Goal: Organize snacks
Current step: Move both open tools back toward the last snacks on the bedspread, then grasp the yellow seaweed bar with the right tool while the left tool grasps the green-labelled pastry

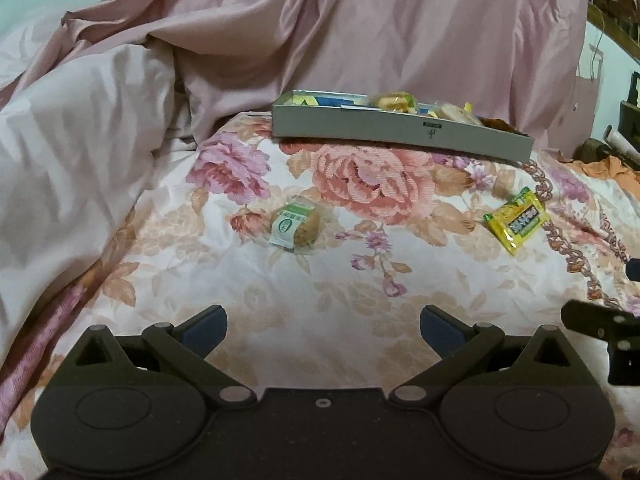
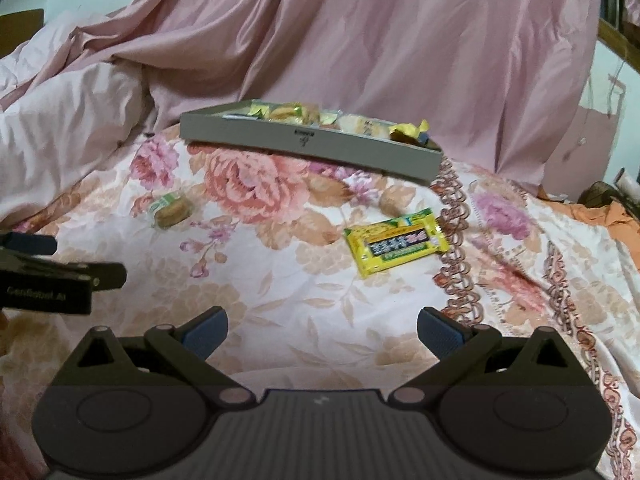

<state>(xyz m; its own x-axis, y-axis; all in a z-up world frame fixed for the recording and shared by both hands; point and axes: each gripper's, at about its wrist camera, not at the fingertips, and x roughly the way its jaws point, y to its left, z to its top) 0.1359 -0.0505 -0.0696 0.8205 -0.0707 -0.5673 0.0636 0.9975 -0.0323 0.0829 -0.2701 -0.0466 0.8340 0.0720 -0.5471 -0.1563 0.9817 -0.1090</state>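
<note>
The left gripper (image 1: 322, 330) hovers over a floral bedspread (image 1: 304, 304) of pink and peach roses, its 2 blue-padded fingers (image 1: 204, 330) spread wide with nothing between them. Ahead of it and slightly to its left lies a round brown pastry in a clear wrapper with a green and white label (image 1: 294, 222), flat on the cloth. Further ahead to its right lies a flat yellow snack packet with a dark printed band (image 1: 516, 220), well apart from the pastry. Beyond both, at the far end of the bedspread, sits a shallow grey cardboard box (image 1: 400, 134) holding several wrapped snacks (image 1: 394, 101), yellow and pale ones, piled along its length. Behind the box rises crumpled pink satin bedding (image 1: 360, 28).

The right gripper (image 2: 322, 330) also hangs above the bedspread with its fingers (image 2: 438, 334) held wide apart and empty. The yellow packet (image 2: 396, 244) lies ahead of it, just right of its centre line, beside a braided border pattern. The round pastry (image 2: 172, 210) rests far off to its left, and the grey box (image 2: 312, 148) stands ahead beyond both. The left gripper's black body (image 2: 52, 276) shows at the left edge of the right wrist view.
</note>
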